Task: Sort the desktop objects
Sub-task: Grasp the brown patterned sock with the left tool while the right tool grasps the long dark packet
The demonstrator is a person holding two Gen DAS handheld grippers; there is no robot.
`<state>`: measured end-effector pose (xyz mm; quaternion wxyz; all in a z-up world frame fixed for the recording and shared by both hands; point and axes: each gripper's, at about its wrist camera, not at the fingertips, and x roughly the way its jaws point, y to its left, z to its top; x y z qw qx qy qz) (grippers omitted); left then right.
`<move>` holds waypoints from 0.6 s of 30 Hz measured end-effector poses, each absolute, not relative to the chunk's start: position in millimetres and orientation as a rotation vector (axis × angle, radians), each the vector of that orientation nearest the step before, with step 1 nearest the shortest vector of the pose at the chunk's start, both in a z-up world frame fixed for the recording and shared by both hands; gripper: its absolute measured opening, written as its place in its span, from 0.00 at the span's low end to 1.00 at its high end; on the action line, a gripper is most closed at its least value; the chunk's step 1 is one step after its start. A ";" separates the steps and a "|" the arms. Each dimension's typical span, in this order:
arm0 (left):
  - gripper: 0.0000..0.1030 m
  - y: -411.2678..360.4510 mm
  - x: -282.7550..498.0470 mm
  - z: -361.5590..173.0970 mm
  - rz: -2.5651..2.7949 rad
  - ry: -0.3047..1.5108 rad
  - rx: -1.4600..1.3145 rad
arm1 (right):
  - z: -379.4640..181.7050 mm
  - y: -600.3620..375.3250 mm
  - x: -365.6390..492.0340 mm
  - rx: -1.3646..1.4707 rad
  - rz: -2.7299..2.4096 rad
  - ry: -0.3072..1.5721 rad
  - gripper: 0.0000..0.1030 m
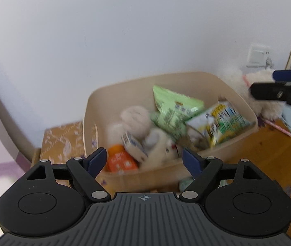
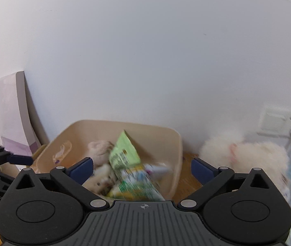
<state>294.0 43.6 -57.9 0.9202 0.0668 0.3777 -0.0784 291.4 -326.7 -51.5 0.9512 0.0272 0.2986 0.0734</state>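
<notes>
A beige plastic bin (image 1: 237, 102) stands on a wooden desktop (image 1: 268, 153) against a pale wall (image 1: 124, 30), and both cameras look down into it through motion blur. The left gripper (image 1: 144, 160) hangs just short of the bin's near wall, its blue-padded fingers (image 1: 97, 160) spread wide with nothing between them. The right gripper (image 2: 142, 169) is likewise spread wide and empty above the bin's near rim; in the left view it enters from 3 o'clock. Inside the bin, a green snack bag (image 1: 170, 106) leans toward 12 o'clock, a yellow-and-green packet (image 1: 221, 123) lies at 3 o'clock touching it, an orange-labelled item (image 1: 119, 161) sits at 7 o'clock, and a pale plush toy (image 1: 159, 149) lies in the middle beside a round beige bundle (image 1: 134, 116). Outside the bin, at 2 o'clock in the left view, a fluffy white plush (image 2: 245, 153) rests on the desk near a wall socket (image 1: 258, 56). A patterned tan box (image 1: 63, 139) stands just beside the bin at 9 o'clock.
</notes>
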 end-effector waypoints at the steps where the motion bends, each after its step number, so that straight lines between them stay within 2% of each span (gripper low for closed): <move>1: 0.80 42.2 287.6 -59.6 -0.161 0.786 0.141 | -53.5 -333.7 284.6 0.066 0.143 0.613 1.00; 10: 0.80 36.0 238.5 -79.7 -0.201 0.852 0.122 | -87.6 -374.6 225.0 0.113 0.080 0.725 1.00; 18: 0.80 16.7 198.9 -110.4 -0.207 0.991 0.008 | -128.8 -393.9 192.3 0.278 0.005 0.920 1.00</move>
